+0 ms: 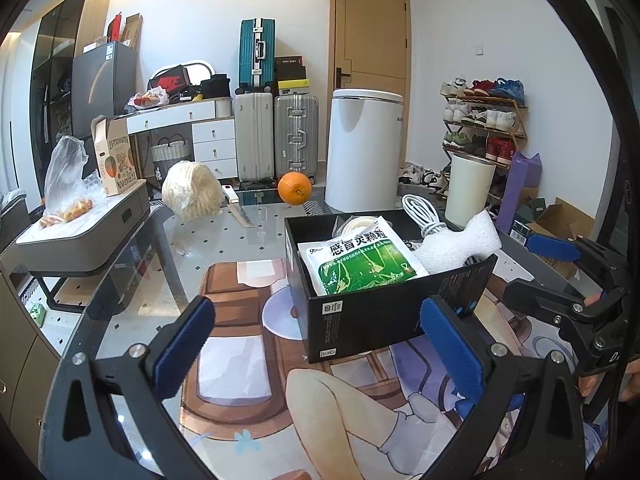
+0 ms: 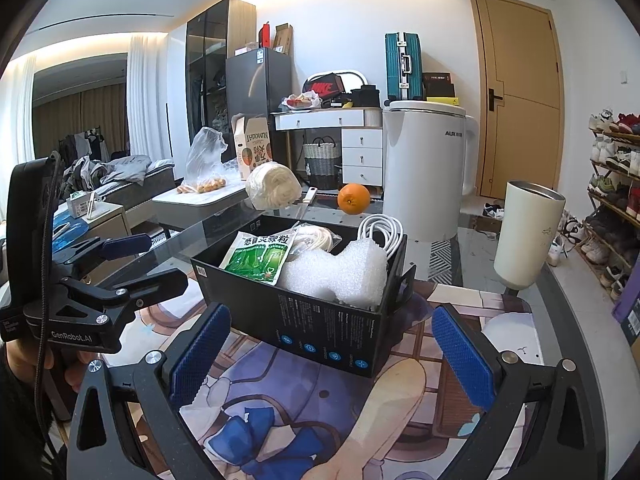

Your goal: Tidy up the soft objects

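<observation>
A black cardboard box [image 1: 360,320] [image 2: 320,320] stands on the printed mat. Inside lie a green medicine packet [image 1: 360,260] [image 2: 260,258], a white foam piece [image 1: 460,244] [image 2: 340,272], a coiled white cable [image 1: 420,212] [image 2: 380,228] and a roll of white tape [image 1: 360,222]. My left gripper [image 1: 316,344] is open and empty, just in front of the box. My right gripper [image 2: 332,356] is open and empty, in front of the box's other corner. The left gripper also shows in the right wrist view [image 2: 120,264].
On the glass table behind the box: a wrapped pale bundle [image 1: 192,196] [image 2: 274,186], a knife [image 1: 238,210], an orange [image 1: 295,188] [image 2: 354,199], a white kettle [image 1: 362,148] [image 2: 426,168] and a cream tumbler [image 1: 468,192] [image 2: 528,234]. A bag of small oranges [image 1: 66,184] is at the left.
</observation>
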`<state>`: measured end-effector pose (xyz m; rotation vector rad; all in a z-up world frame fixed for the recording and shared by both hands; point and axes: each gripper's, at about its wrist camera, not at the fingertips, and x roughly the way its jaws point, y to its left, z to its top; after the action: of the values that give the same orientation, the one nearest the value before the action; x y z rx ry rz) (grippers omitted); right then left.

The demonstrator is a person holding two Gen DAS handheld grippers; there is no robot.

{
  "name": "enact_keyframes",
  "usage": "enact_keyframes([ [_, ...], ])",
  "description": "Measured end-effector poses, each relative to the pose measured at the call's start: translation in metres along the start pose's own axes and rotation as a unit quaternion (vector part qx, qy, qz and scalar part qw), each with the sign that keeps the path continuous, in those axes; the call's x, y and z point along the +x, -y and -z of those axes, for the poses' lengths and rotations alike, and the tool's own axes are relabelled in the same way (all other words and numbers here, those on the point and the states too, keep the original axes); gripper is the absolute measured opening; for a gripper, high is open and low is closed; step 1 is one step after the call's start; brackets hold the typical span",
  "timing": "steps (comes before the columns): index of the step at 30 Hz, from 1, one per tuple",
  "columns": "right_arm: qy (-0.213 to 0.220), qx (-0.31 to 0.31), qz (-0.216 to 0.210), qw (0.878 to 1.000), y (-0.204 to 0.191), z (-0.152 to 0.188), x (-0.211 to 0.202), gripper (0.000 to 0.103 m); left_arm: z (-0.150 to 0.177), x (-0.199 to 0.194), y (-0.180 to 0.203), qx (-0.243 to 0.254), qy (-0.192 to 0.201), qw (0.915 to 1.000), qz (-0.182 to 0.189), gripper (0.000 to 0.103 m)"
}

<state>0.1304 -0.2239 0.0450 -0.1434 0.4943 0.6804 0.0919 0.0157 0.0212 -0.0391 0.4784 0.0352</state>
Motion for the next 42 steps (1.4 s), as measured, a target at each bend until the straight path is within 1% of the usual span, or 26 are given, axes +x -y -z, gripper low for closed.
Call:
enact_keyframes([
  [42,0.001,0.000,0.002,1.000,0.0002,0.0013,-0.0016,0.102,-0.0029,-0.0013,0.0005,-0.001,0.002,1.0000,-0.002,0.103],
])
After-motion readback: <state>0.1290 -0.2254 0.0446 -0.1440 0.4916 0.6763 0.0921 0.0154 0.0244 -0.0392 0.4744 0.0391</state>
